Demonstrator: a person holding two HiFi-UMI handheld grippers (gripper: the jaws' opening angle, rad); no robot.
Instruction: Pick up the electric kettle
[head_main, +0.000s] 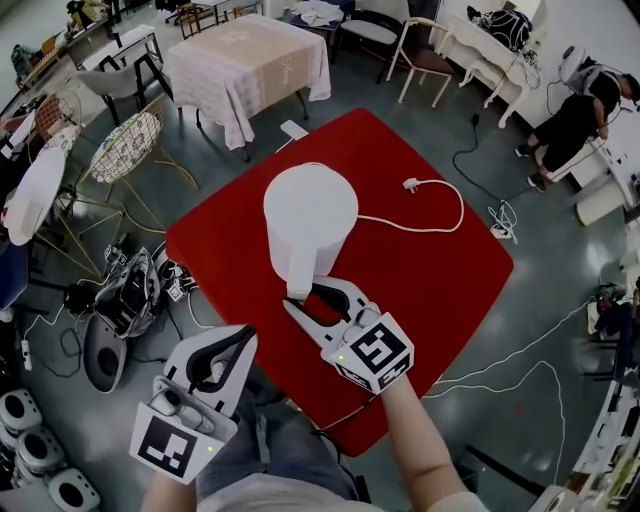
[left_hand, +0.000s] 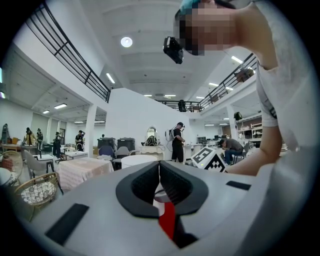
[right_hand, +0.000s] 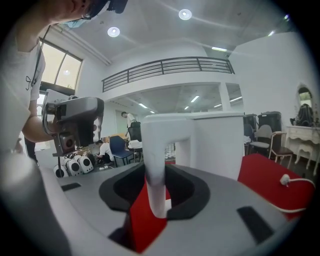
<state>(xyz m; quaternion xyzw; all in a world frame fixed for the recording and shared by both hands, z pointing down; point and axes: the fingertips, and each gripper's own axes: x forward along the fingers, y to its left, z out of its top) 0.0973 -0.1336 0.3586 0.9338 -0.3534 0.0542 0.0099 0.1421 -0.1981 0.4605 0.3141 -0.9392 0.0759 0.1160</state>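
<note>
Right tongs (head_main: 308, 297) stand released around the handle (right_hand: 152, 165) of the white cylindrical electric kettle (head_main: 310, 215), upright on the red square bench (head_main: 430, 280); left tongs (head_main: 238, 340) are clenched, empty, near its edge.

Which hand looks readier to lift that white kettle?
Right. The right gripper has open jaws either side of the handle of the kettle; the left gripper is shut, back at the edge of the red table.
</note>
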